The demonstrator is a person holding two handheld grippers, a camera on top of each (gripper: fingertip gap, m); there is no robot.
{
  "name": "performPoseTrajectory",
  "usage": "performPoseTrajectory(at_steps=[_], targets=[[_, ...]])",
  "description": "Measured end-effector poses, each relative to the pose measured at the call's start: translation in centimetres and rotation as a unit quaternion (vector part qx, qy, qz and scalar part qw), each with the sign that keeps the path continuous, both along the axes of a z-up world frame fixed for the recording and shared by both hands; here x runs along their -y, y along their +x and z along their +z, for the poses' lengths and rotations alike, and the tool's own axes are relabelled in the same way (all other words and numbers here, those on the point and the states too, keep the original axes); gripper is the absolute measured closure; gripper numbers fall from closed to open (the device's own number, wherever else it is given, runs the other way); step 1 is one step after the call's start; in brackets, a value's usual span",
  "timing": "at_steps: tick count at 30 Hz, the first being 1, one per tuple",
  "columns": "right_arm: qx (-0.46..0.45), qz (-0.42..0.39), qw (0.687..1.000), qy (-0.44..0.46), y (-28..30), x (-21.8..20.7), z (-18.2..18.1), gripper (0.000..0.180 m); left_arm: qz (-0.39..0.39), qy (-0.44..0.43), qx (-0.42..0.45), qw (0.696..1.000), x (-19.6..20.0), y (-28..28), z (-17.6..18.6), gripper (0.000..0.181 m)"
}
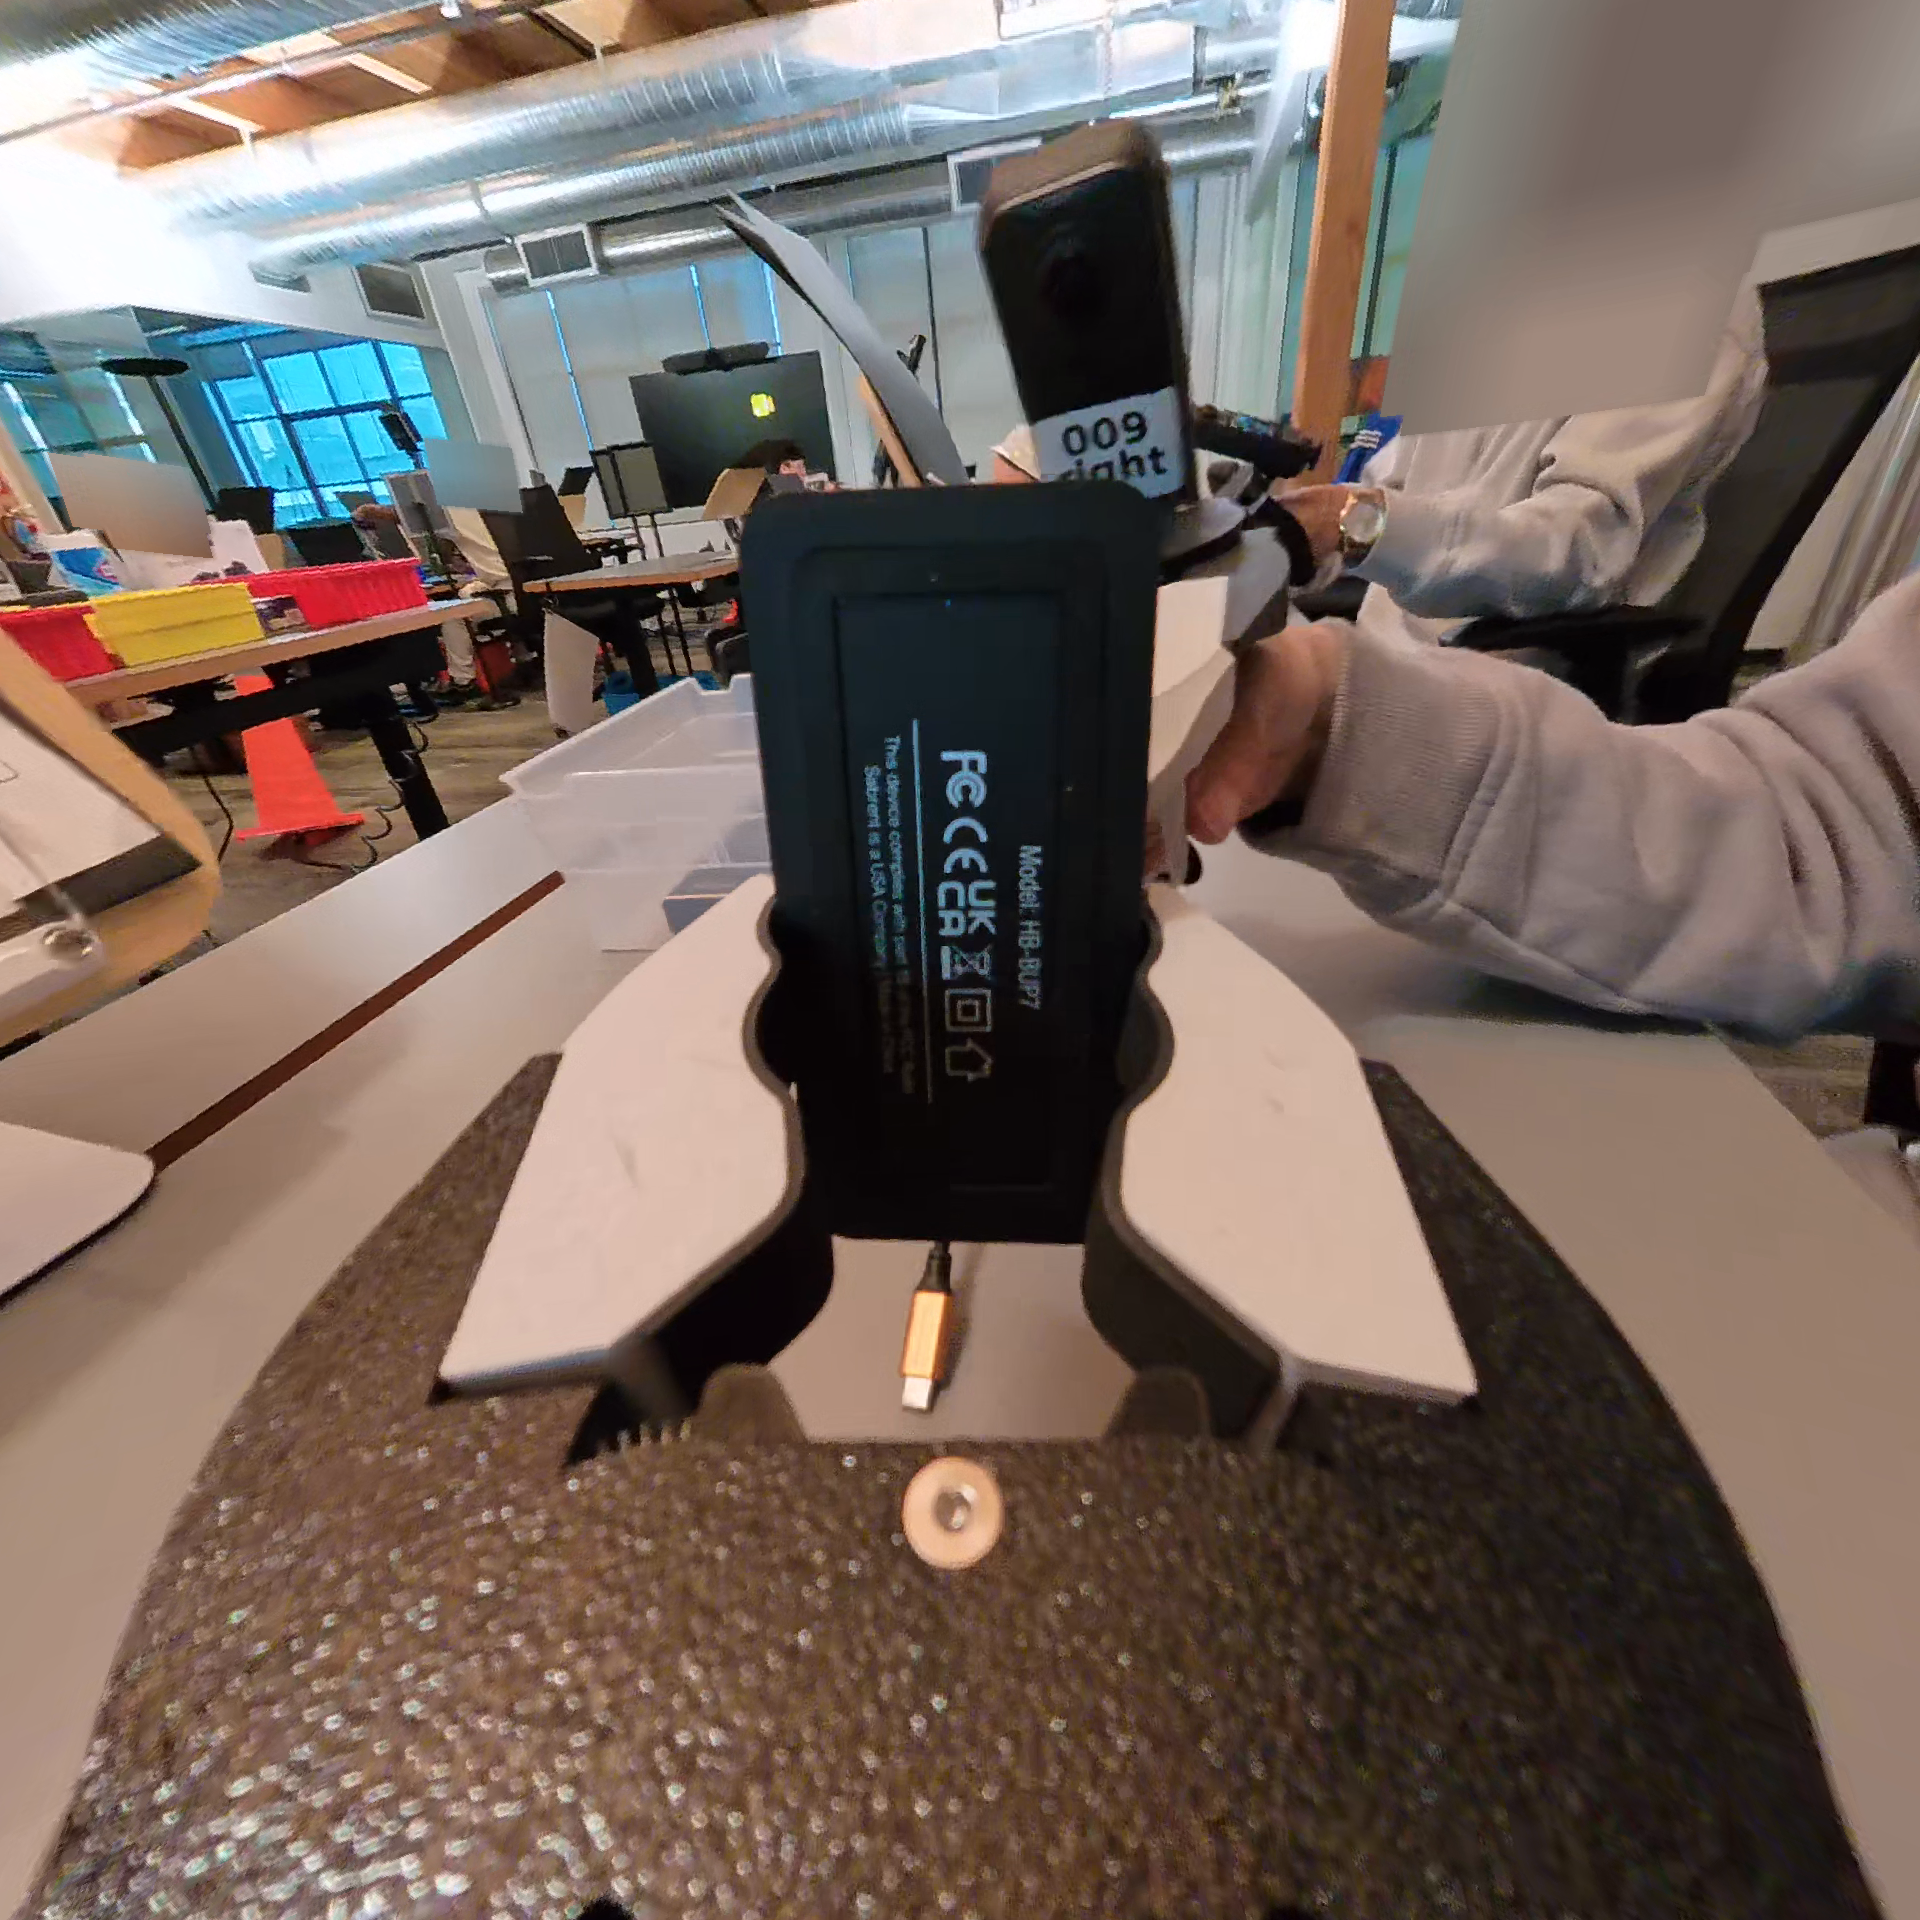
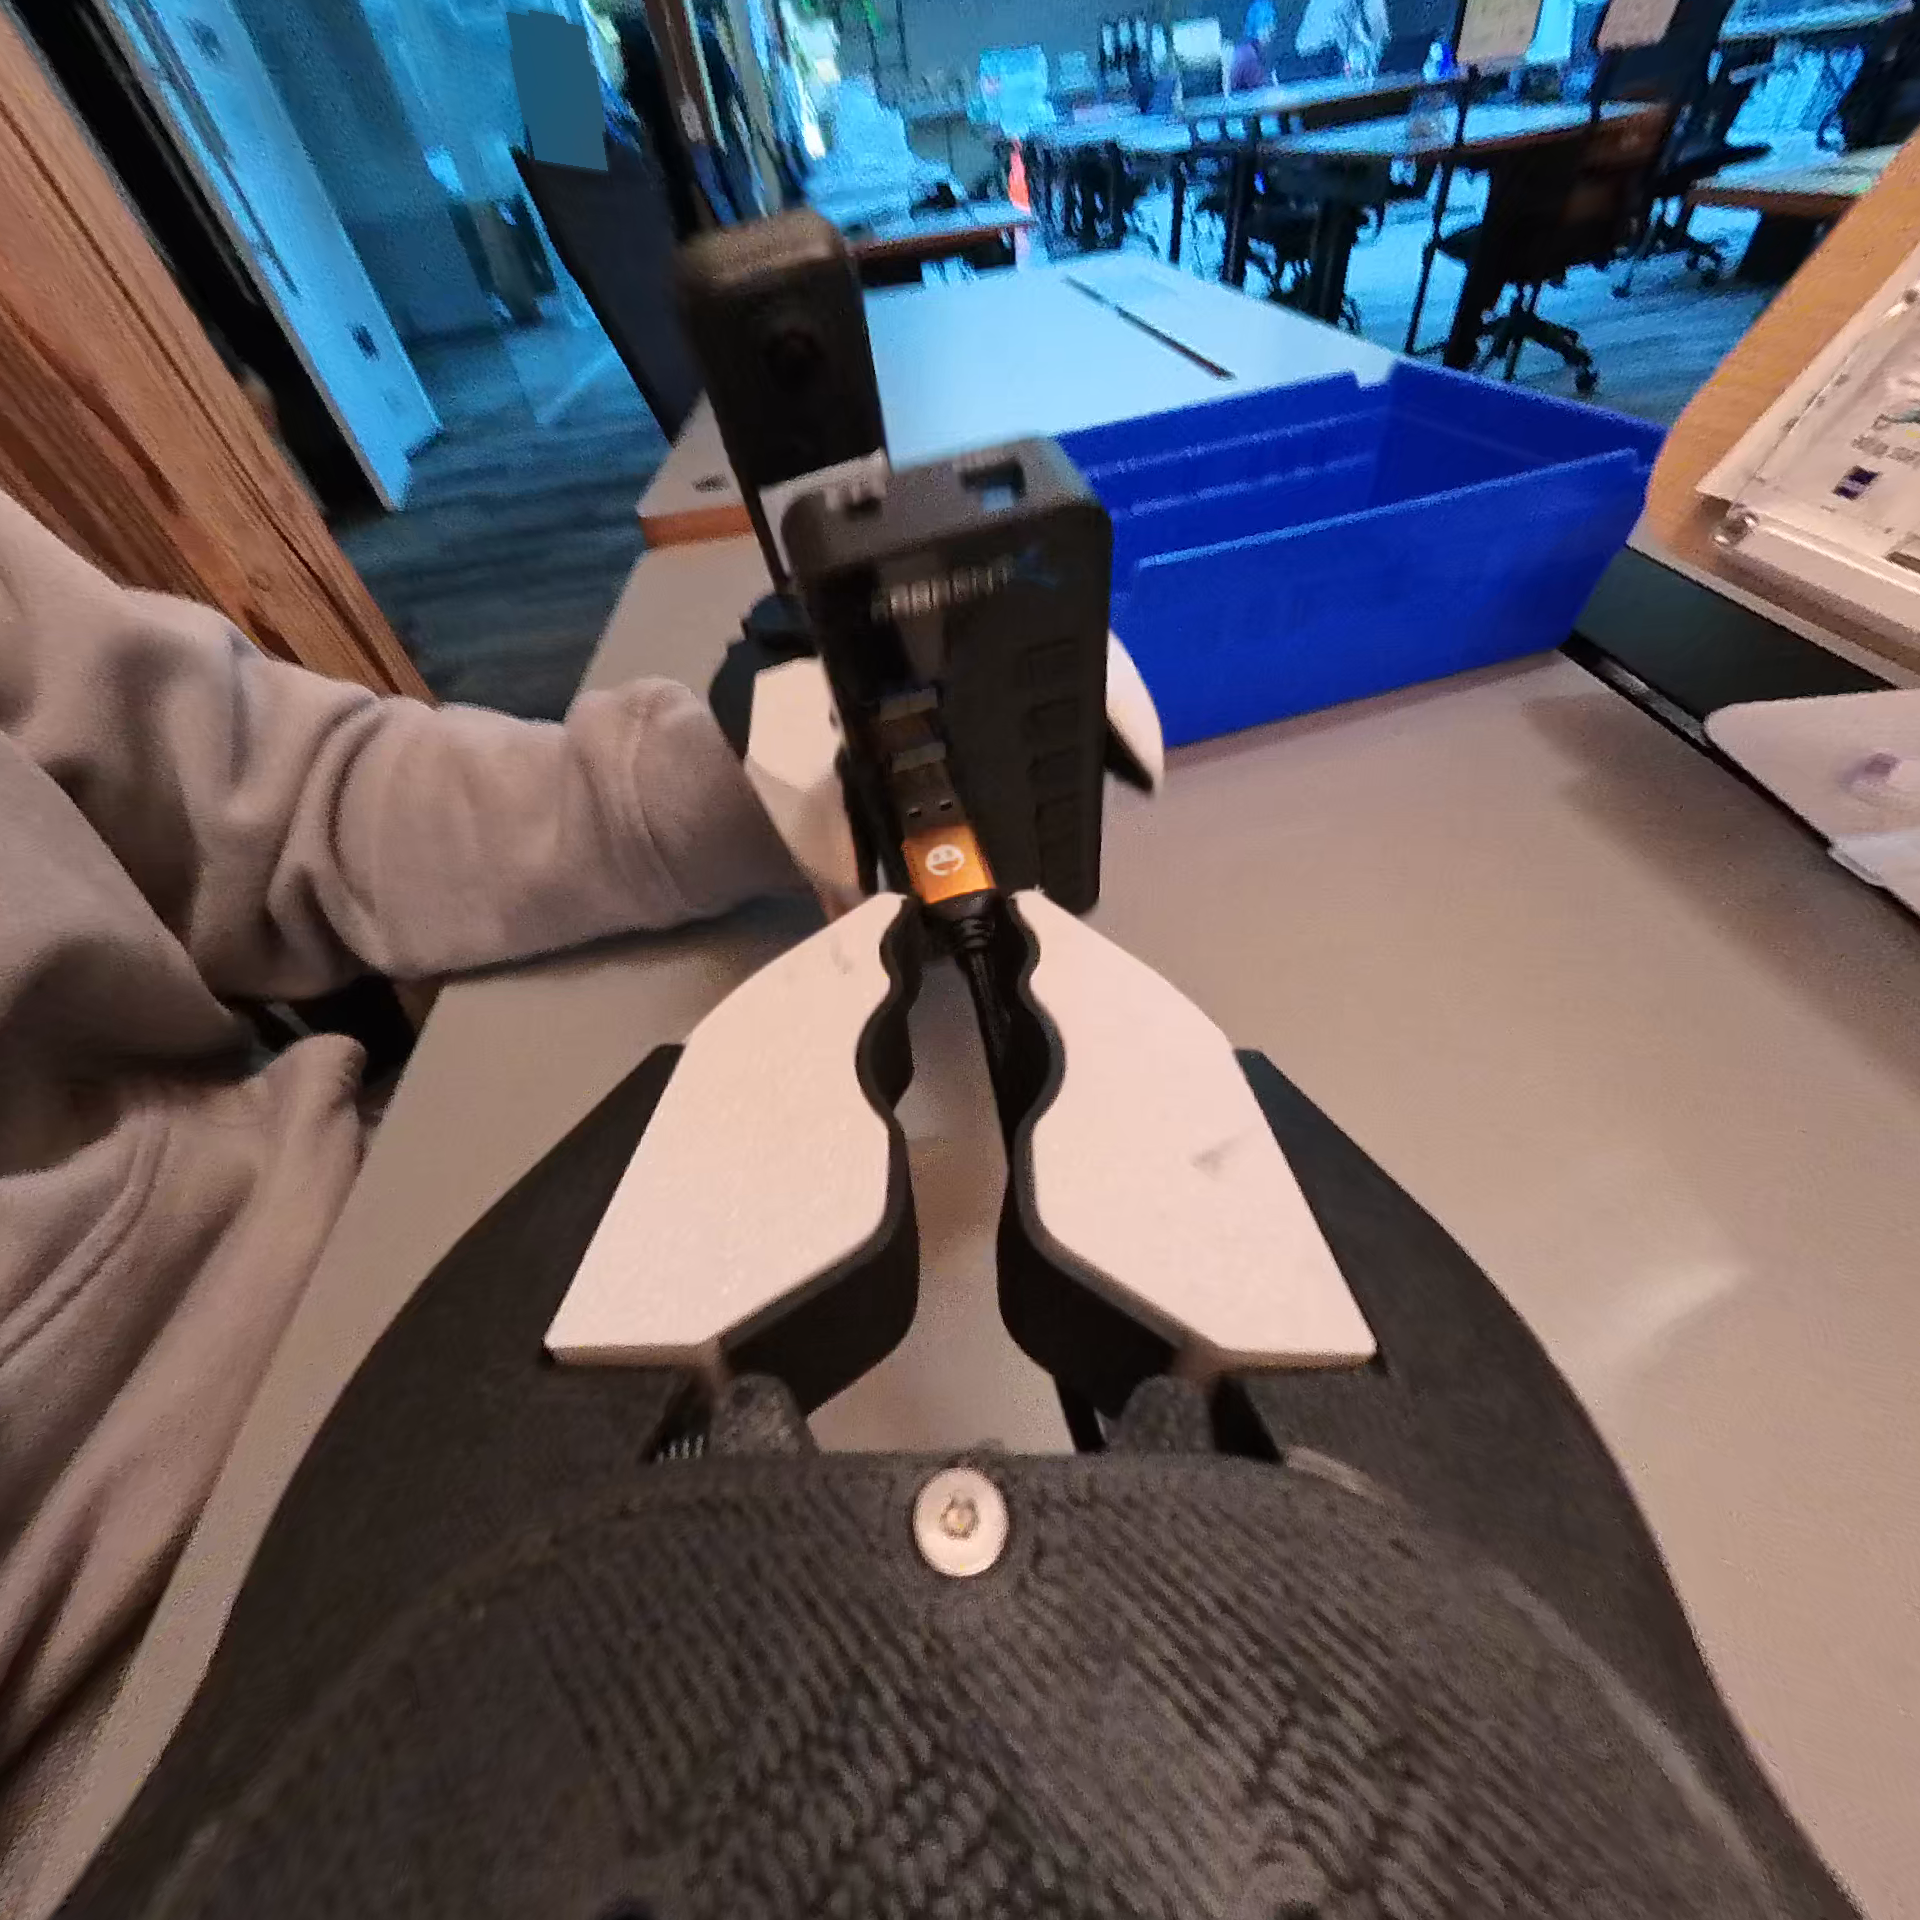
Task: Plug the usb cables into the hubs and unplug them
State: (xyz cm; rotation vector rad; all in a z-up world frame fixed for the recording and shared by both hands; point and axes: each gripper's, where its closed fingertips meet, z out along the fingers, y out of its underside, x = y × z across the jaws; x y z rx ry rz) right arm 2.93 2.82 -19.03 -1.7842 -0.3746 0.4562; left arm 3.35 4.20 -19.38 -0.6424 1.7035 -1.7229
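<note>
My left gripper (image 1: 956, 920) is shut on a black USB hub (image 1: 951, 831) and holds it upright above the grey table (image 1: 312, 1039), its printed back toward the camera. An orange plug (image 1: 925, 1340) on the cable's loose end shows below the hub. In the right wrist view my right gripper (image 2: 958, 914) is shut on the black cable just behind its orange USB plug (image 2: 945, 862). The plug's metal tip is at a port in the row on the hub (image 2: 966, 644); I cannot tell how deep it sits. The left gripper's white fingers (image 2: 795, 769) flank the hub.
A blue divided bin (image 2: 1351, 540) stands behind the hub and a clear plastic bin (image 1: 644, 790) lies beyond it in the left view. A wooden board with papers (image 2: 1829, 436) borders the table. The person's grey sleeve (image 2: 312, 810) reaches in from the left.
</note>
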Motion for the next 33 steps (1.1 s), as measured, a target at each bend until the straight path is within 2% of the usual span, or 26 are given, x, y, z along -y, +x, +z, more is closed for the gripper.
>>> performPoseTrajectory(at_steps=[1, 3, 5, 6, 8, 10, 13, 18, 21, 24, 27, 30, 33], targets=[[0.014, 0.024, 1.0, -0.004, -0.2, 0.9, 0.0, 0.166, 0.009, -0.011, 0.006, 1.0, -0.7, -0.1, 0.2, 0.121], [-0.007, -0.035, 0.999, 0.028, 2.2, 1.4, 1.4, 0.166, 0.04, -0.057, 0.024, 0.997, -3.9, -0.6, 1.8, 0.121], [-0.02, -0.072, 0.996, 0.05, 4.2, 1.9, 2.2, 0.166, 0.041, -0.077, 0.05, 0.995, -5.3, -1.6, 3.2, 0.121], [-0.026, -0.073, 0.994, 0.083, 4.2, 2.3, 3.6, 0.166, 0.047, -0.075, 0.052, 0.995, -5.4, -1.6, 3.2, 0.121], [0.024, -0.074, 0.989, 0.126, 3.9, 3.9, 5.8, 0.166, 0.035, -0.069, 0.045, 0.996, -4.6, -1.4, 2.8, 0.121], [0.067, -0.119, 0.976, 0.171, 5.0, 6.1, 8.8, 0.165, 0.031, -0.047, 0.034, 0.998, -4.0, -1.1, 2.0, 0.121], [0.062, -0.147, 0.952, 0.263, 6.1, 10.9, 13.9, 0.165, 0.022, -0.043, 0.035, 0.998, -3.6, -1.2, 1.9, 0.121], [0.132, -0.232, 0.932, 0.248, 10.5, 16.2, 15.8, 0.165, 0.021, -0.049, 0.051, 0.997, -3.6, -1.6, 2.8, 0.121], [0.125, -0.243, 0.94, 0.205, 13.2, 17.3, 14.2, 0.165, 0.016, -0.07, 0.061, 0.996, -3.8, -2.0, 3.5, 0.121], [0.137, -0.282, 0.941, 0.126, 17.8, 17.0, 10.1, 0.165, 0.013, -0.071, 0.057, 0.996, -3.8, -1.9, 3.3, 0.121], [0.091, -0.27, 0.958, 0.039, 19.8, 15.9, 5.6, 0.165, 0.009, -0.065, 0.05, 0.997, -3.4, -1.8, 2.9, 0.121], [0.15, -0.277, 0.946, -0.082, 21.7, 15.2, 0.2, 0.161, 0.004, -0.065, 0.046, 0.997, -3.2, -1.7, 2.7, 0.121], [0.218, -0.265, 0.914, -0.218, 22.3, 15.4, -4.7, 0.15, 0.003, -0.066, 0.044, 0.997, -3.1, -1.7, 2.6, 0.121]])
